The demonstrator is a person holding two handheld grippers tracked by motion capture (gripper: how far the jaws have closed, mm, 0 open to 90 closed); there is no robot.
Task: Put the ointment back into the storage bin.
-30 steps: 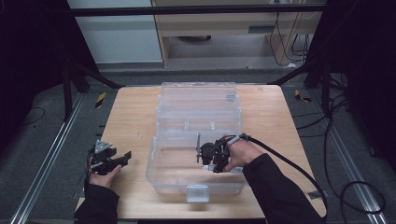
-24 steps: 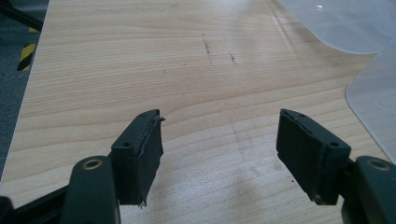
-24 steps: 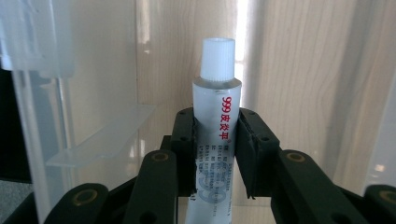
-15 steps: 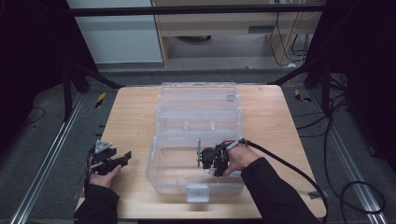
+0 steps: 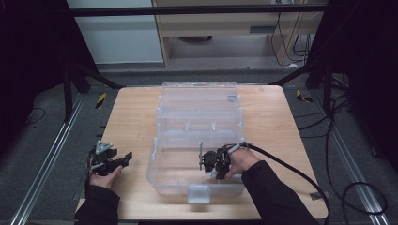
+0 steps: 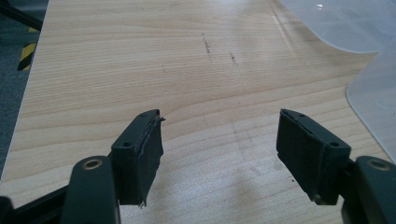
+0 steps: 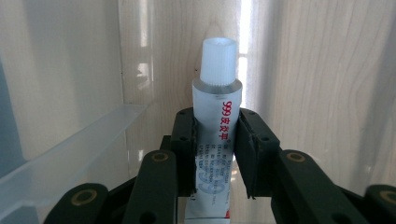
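A small silver ointment tube (image 7: 216, 126) with a white ribbed cap and red print stands between the jaws of my right gripper (image 7: 215, 140), which is shut on it. In the high view that right gripper (image 5: 213, 164) is low inside the front half of a clear plastic box (image 5: 164, 176), and the tube (image 5: 201, 156) pokes out to its left. The box lid (image 5: 199, 101) lies open toward the back. My left gripper (image 5: 112, 161) rests over the table (image 5: 131, 117) left of the box. Its jaws stand open in the left gripper view (image 6: 219, 149), with bare wood between them.
A corner of the clear box (image 6: 373, 102) and its lid (image 6: 336, 23) reach into the left gripper view at the right. A black cable (image 5: 300, 173) trails from the right gripper across the table's right front. The table's left edge (image 6: 28, 88) borders grey floor.
My right gripper has sunk lower into the box with the tube and moved a little toward the front. The left gripper has stayed in place.
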